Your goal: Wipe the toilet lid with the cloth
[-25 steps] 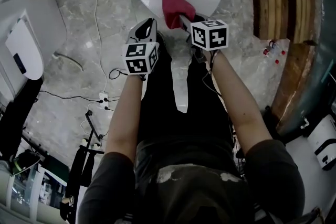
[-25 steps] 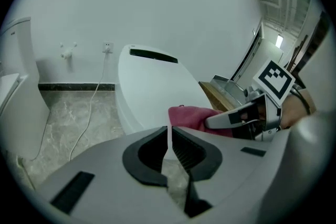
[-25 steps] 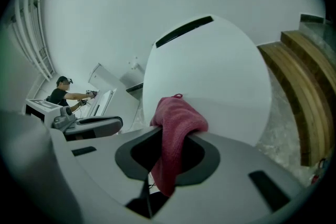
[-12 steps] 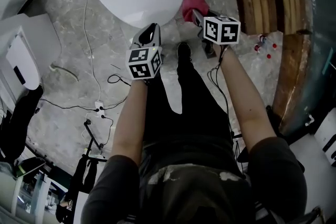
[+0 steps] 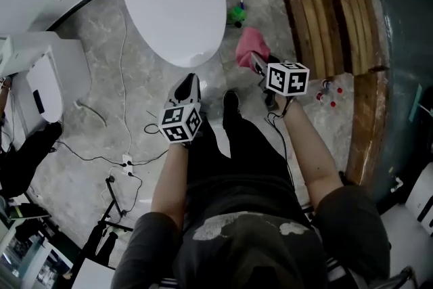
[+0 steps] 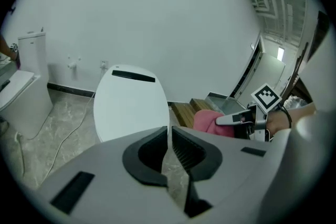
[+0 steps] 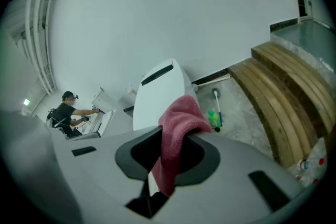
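Pink cloth pinched in the right tongs — left tongs closed on nothing. Both have pulled back off the toilet lid, and the cloth now hangs clear beside it — wipe looks finished, or paused.

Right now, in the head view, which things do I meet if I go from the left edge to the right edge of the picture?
second white toilet at the left edge → white oval toilet lid → pink cloth → brown curved wooden steps. The green brush overlaps the cloth, so I leave it out.
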A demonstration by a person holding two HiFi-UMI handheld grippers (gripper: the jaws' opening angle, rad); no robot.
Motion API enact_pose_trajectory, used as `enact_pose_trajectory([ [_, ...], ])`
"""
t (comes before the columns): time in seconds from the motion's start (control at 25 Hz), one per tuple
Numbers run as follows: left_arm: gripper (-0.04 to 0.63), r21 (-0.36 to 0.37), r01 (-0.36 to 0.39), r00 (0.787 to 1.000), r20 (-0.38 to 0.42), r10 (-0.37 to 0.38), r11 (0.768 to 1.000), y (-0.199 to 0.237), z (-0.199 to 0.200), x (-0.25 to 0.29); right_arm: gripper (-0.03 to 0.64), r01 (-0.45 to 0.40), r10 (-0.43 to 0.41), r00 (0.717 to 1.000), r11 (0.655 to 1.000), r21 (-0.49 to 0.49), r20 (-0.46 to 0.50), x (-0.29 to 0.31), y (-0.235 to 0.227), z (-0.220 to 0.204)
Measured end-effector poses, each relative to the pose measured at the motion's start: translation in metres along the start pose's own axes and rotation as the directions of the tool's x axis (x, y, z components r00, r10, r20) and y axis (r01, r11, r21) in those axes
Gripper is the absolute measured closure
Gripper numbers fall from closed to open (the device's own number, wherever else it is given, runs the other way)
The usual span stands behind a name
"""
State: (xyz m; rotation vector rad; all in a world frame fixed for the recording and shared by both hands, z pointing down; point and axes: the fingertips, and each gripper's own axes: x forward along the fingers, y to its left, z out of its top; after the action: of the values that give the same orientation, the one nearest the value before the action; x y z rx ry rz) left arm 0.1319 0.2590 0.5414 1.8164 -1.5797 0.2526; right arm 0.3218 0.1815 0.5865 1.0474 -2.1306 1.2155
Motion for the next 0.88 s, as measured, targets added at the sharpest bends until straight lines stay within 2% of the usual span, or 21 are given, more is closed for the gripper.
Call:
enact_pose_trajectory([
  [0.24,0.563,-0.023,-0.025,0.998,0.052,0.026,0.999,-0.012,0.028,-0.039,0.561,-0.043,0.042,0.999,0.998,-0.040,-0.030,-0.027,0.013,0.006],
  [0.52,0.563,-0.004,0.018,0.987,0.158,-0.017,1.000,-0.025,0.079,-0.076,0.561,-0.124,0.128,0.991,0.986,-0.115,0.035,-0.054,0.093,0.036],
  [0.76,0.563,0.054,0.087,0.967,0.234,-0.097,0.995,-0.041,0.117,-0.113,0.561,-0.136,0.157,0.980,0.977,-0.165,0.123,-0.091,0.153,0.057],
  [0.88,0.563,0.046,0.095,0.956,0.276,-0.104,0.994,-0.041,0.128,-0.133,0.561,-0.137,0.168,0.974,0.971,-0.198,0.153,-0.110,0.176,0.060],
])
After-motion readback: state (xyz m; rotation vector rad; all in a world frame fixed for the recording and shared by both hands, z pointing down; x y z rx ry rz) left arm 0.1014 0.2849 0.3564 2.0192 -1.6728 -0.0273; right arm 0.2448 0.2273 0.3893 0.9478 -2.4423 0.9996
